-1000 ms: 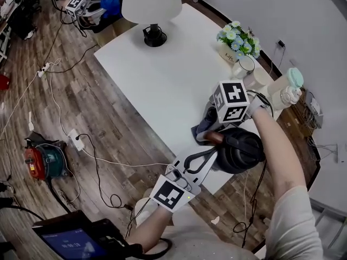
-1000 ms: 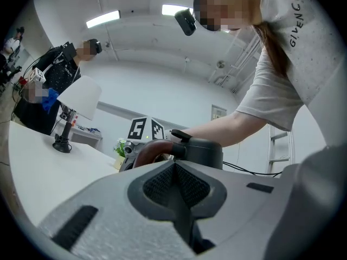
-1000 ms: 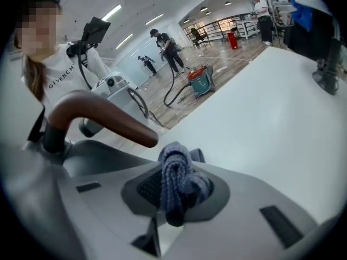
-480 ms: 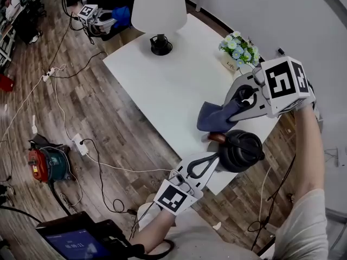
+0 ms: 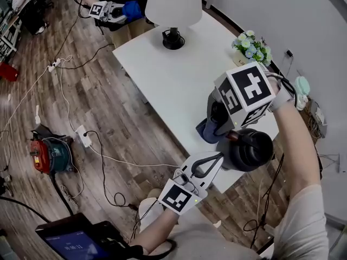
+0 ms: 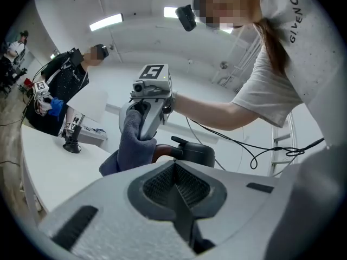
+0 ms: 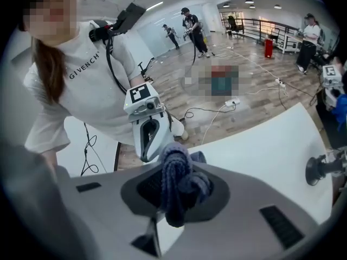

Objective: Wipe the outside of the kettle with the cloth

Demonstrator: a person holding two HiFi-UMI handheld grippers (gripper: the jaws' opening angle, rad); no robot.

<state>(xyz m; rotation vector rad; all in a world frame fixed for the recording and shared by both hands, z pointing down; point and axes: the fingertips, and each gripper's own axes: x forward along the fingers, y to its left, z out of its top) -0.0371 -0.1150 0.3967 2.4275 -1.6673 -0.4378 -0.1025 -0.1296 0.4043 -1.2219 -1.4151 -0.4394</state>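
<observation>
A black kettle [image 5: 250, 150] with a brown handle stands at the near edge of the white table [image 5: 173, 75]. My right gripper [image 5: 216, 121] hangs just above and to the left of it, shut on a dark blue cloth [image 5: 207, 133] that droops beside the kettle's handle side. In the right gripper view the cloth [image 7: 176, 183] is bunched between the jaws. My left gripper [image 5: 216, 158] sits low at the table's near edge with its tips against the kettle's left side, jaws shut and nothing in them. Its own view shows the kettle [image 6: 192, 153] and cloth [image 6: 133, 142] just ahead.
A white-shaded lamp [image 5: 173, 4] stands at the table's far end and a flower pot [image 5: 252, 42] by the wall. Cables and a red machine [image 5: 49, 153] lie on the wooden floor to the left. Another person holds a gripper [image 5: 105, 8] beyond the table.
The right gripper rose to the right with the cloth, then came back down and left, close over the kettle. The left gripper has stayed by the kettle.
</observation>
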